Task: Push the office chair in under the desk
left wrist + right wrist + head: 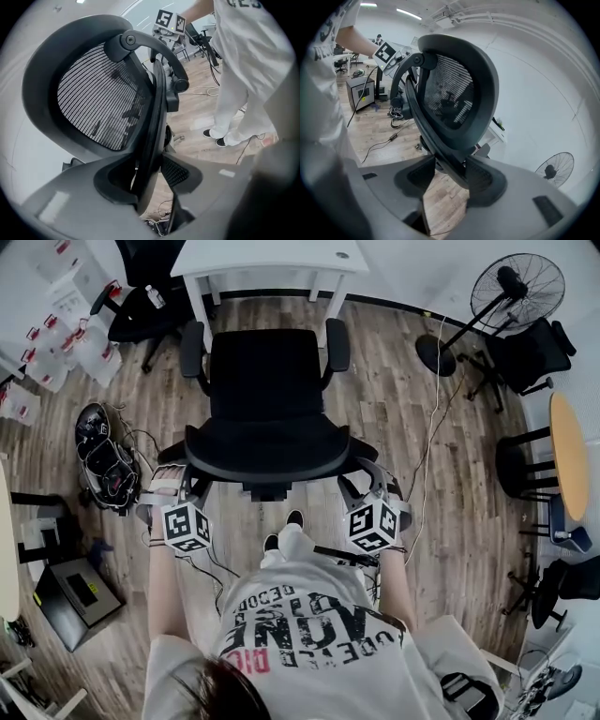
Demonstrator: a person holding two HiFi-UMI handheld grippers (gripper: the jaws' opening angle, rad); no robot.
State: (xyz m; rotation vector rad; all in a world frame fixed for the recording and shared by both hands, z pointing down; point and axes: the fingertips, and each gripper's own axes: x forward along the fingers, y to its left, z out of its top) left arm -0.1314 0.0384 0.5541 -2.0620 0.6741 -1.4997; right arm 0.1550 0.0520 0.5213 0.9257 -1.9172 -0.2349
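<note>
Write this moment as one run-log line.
left gripper: shut on black mesh-backed office chair backrest | right gripper: shut on backrest | white desk: chair seat not under

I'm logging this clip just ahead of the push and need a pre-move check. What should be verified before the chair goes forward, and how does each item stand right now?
1. Left hand-held gripper clamped on the backrest edge: ok.
2. Right hand-held gripper clamped on the backrest's other edge: ok.
3. Office chair faces the desk, seat centred on its opening: ok.
4. Armrests will pass between the desk legs: cannot tell; they look about as wide as the gap.
5. Castors free of the cable beside the chair: cannot tell; the seat hides the castors.
</note>
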